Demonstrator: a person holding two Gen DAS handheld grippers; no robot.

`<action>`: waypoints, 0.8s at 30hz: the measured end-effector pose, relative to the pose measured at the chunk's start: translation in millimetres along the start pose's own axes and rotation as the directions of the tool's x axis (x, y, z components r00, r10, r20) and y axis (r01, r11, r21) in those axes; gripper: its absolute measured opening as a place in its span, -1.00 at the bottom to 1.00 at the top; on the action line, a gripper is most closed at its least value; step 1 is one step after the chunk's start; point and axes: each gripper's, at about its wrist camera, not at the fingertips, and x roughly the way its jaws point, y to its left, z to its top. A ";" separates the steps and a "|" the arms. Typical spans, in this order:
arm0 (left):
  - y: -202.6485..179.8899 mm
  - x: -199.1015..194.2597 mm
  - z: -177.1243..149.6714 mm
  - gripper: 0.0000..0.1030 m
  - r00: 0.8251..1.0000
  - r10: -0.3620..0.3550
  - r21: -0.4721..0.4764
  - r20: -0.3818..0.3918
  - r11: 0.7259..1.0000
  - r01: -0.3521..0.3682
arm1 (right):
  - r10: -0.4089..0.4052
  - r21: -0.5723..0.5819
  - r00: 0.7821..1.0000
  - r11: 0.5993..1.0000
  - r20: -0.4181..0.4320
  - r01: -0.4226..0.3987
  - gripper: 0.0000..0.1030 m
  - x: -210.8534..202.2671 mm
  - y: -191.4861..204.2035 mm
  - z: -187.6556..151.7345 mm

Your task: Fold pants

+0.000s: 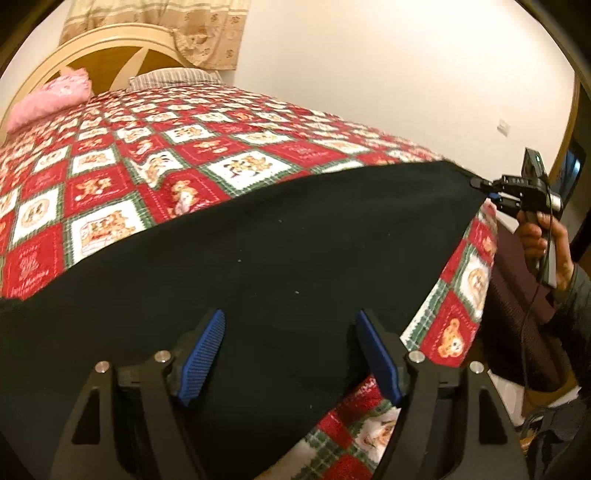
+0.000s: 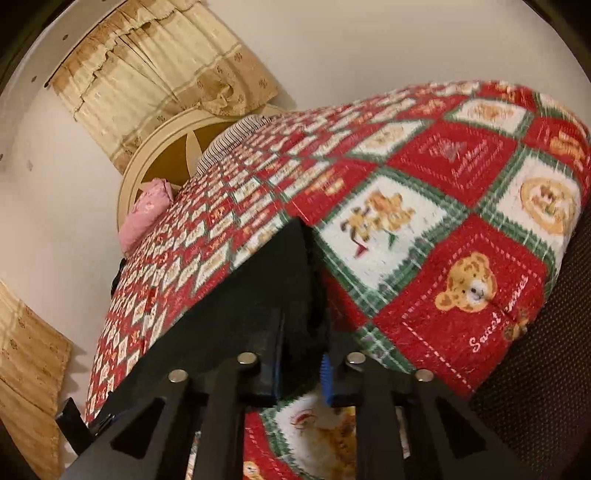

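The left gripper has its blue ribbed fingers spread wide, hovering over the near edge of the black fabric pants, with the cloth lying between and beneath them but not pinched. The right gripper has its fingers pressed nearly together on the right-hand corner of the pants; from the left wrist view its tip meets that corner at the far right, held by a person's hand.

The pants lie flat as a broad, smooth, dark panel on a bed, near its right edge, spread over a quilted bedspread of red, white and green squares with teddy bears. Their long axis runs left to right across the bed, with the gripped corner pointing right.

Farther off are a pink fluffy pillow, a cream curved headboard and beige patterned curtains.
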 end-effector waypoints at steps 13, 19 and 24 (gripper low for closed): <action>35.1 -49.5 -19.6 0.48 0.996 0.038 -0.127 0.078 0.991 -0.028 | 0.126 -0.375 0.990 0.922 0.061 -0.094 -0.76 -29.2 161.6 -9.4; 45.6 -58.2 -25.8 0.48 0.995 0.019 -0.167 0.099 0.986 -0.003 | 0.175 -0.510 0.984 0.845 -0.016 -0.159 -0.77 -12.4 228.7 -44.8; 52.6 -59.8 -30.9 0.48 0.995 0.008 -0.188 0.104 0.982 0.012 | 0.177 -0.588 0.977 0.780 -0.117 -0.212 -0.77 22.4 269.9 -90.5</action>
